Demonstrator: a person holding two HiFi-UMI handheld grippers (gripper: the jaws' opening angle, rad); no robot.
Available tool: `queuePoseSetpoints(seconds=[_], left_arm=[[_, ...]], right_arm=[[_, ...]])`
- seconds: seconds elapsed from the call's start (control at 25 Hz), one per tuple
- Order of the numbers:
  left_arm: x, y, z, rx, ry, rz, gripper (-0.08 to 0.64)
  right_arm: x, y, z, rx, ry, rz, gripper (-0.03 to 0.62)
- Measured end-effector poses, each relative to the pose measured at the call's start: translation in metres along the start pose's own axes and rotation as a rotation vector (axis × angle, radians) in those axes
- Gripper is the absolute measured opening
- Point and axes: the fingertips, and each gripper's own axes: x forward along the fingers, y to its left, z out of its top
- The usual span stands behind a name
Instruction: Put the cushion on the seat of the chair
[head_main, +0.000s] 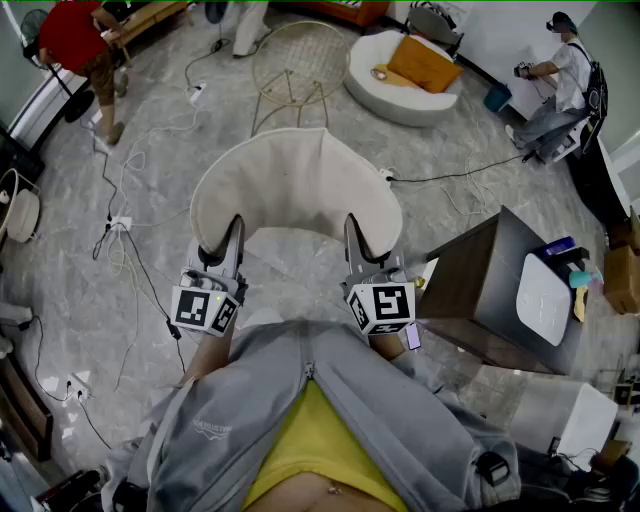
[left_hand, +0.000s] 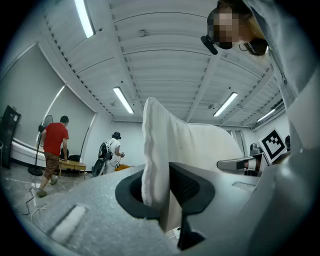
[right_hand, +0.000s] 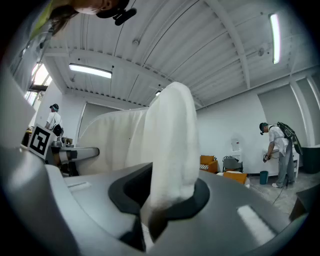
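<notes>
A cream, crescent-shaped cushion (head_main: 295, 185) hangs in the air in front of me, held by its two lower ends. My left gripper (head_main: 232, 236) is shut on its left end, my right gripper (head_main: 355, 236) on its right end. In the left gripper view the cushion's edge (left_hand: 159, 145) stands up between the pads of the left gripper (left_hand: 161, 194). In the right gripper view the cushion (right_hand: 170, 140) is pinched in the right gripper (right_hand: 161, 201). A gold wire-frame chair (head_main: 293, 65) with a bare round seat stands on the floor beyond the cushion.
A dark cabinet (head_main: 480, 290) with a white device (head_main: 543, 297) on top stands close at my right. Cables (head_main: 130, 250) trail over the grey floor at left. A white round sofa (head_main: 395, 85) with an orange pillow sits behind. One person (head_main: 85, 45) stands far left, another (head_main: 560, 80) far right.
</notes>
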Motion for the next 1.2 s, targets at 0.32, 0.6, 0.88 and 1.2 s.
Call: queuePoseSetpoints(seconds=[0.32,0.6,0.88,1.2], left_arm=[[0.033,0.014,-0.013,-0.004,0.011,0.002,0.058],[0.095,0.069,-0.03,-0.027,0.014,-0.012,0.058],[0.192,0.165,-0.025,-0.024,0.004,-0.028,0.06],[0.297,0.28,-0.045,-0.03,0.05,-0.066,0.06]], right_arm=[[0.031,-0.019,-0.011,0.02,0.012,0.008,0.064],[0.111,-0.037,-0.021,0.02,0.016,-0.007,0.074],[0.244,-0.054,-0.009,0.017,-0.001,-0.009,0.078],[0.389,-0.063,-0.024,0.047,0.034,-0.052,0.081]])
